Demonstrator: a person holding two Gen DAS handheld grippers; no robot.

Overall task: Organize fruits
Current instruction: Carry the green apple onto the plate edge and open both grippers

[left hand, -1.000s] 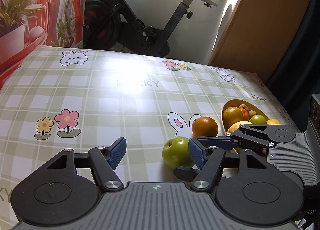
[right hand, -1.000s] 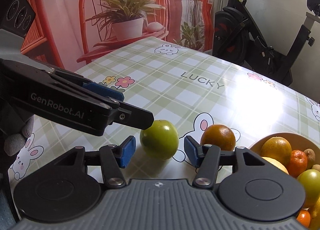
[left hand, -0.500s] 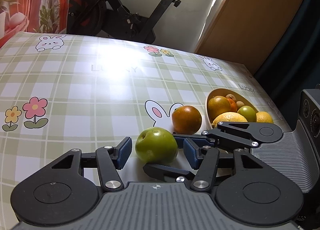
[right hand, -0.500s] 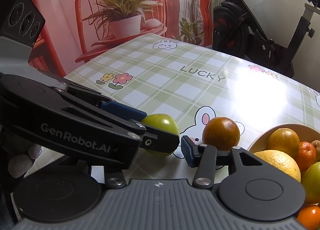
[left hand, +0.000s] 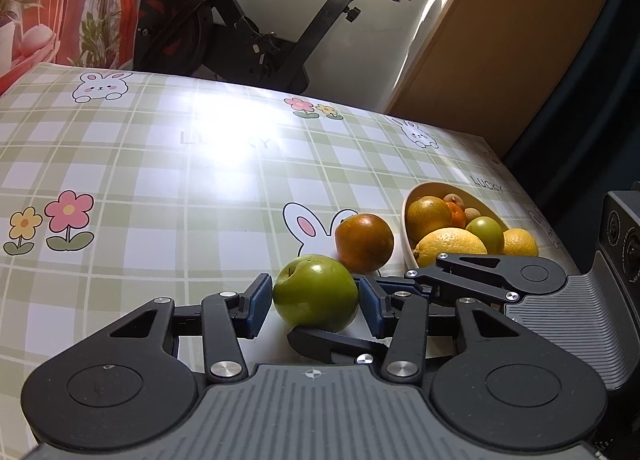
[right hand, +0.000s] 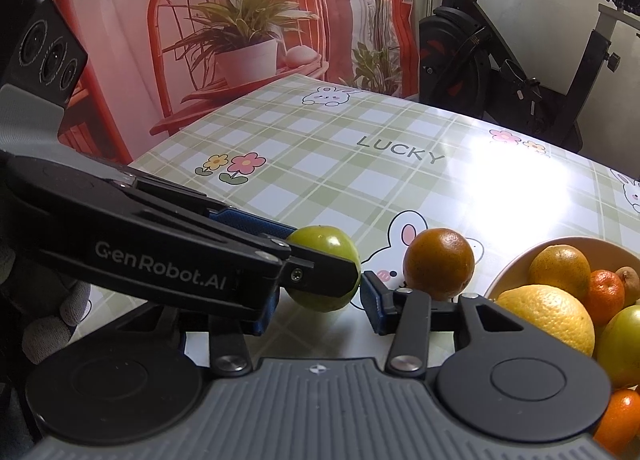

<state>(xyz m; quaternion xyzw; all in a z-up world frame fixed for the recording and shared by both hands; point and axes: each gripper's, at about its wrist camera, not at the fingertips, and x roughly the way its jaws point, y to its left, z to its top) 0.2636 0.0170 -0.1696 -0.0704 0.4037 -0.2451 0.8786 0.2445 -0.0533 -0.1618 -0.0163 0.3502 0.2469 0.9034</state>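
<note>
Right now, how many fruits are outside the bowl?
2: a green apple between the fingers of the left gripper, and an orange beyond it, near the bowl. None seem hidden.

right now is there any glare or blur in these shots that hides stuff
Left wrist view: a white glare patch on the glossy green plaid tablecloth washes out the LUCKY print; the round green apple stays sharp. Right wrist view: similar glare at the right blanks the plaid, fisheye bends the edges, and the left claw covers part of the apple.
</note>
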